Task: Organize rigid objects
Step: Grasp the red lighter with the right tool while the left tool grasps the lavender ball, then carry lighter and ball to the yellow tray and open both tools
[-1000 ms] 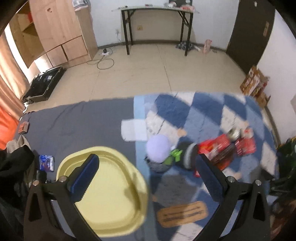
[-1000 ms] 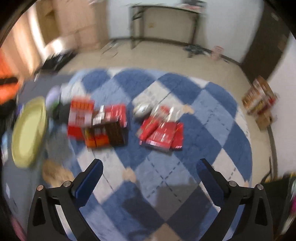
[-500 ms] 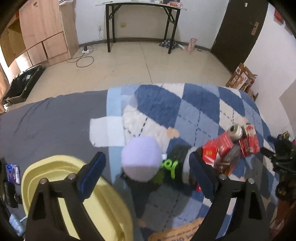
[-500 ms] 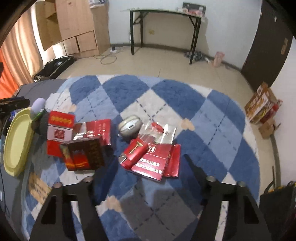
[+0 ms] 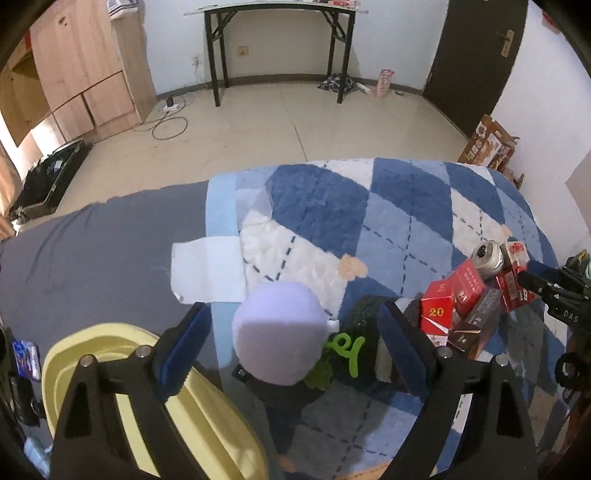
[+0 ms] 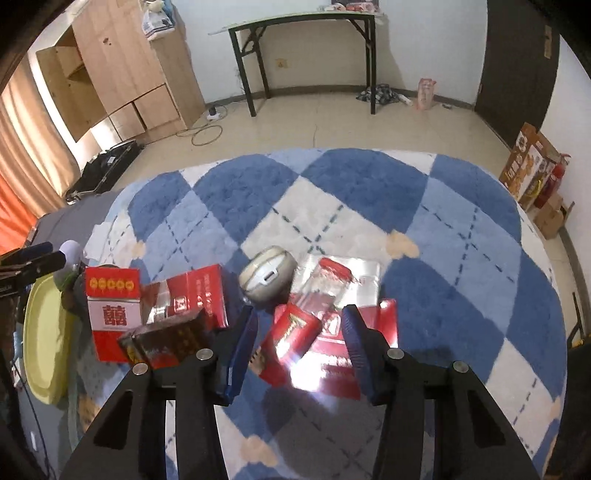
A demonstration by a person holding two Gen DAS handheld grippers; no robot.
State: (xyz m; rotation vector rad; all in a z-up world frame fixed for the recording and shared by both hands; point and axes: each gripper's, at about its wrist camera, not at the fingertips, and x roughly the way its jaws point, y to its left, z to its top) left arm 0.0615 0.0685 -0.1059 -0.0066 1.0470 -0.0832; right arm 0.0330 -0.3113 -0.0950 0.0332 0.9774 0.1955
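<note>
A dark knit hat with a lilac pom-pom (image 5: 280, 339) and green lettering lies on the rug beside a yellow tray (image 5: 110, 369). My left gripper (image 5: 291, 343) hangs over the hat, open, its blue pads on either side of it and apart from the pom-pom. Red cigarette packs (image 6: 332, 354) and cartons (image 6: 114, 306) lie heaped with a round silver tin (image 6: 267, 273). My right gripper (image 6: 299, 343) is over the heap and its jaws are closing. One glossy red pack (image 6: 291, 339) sits between the pads, with a gap on each side.
A blue-and-white diamond rug (image 6: 351, 192) covers the surface, and a grey sheet (image 5: 92, 251) lies to its left. Beyond are bare floor, a black folding table (image 5: 277, 22), wooden cabinets (image 6: 122, 66), a black case (image 5: 48, 181) and cardboard boxes (image 6: 532, 166).
The left gripper came down over the pom-pom hat and its jaws narrowed slightly. The right gripper sank toward the red packs and its jaws drew much closer together.
</note>
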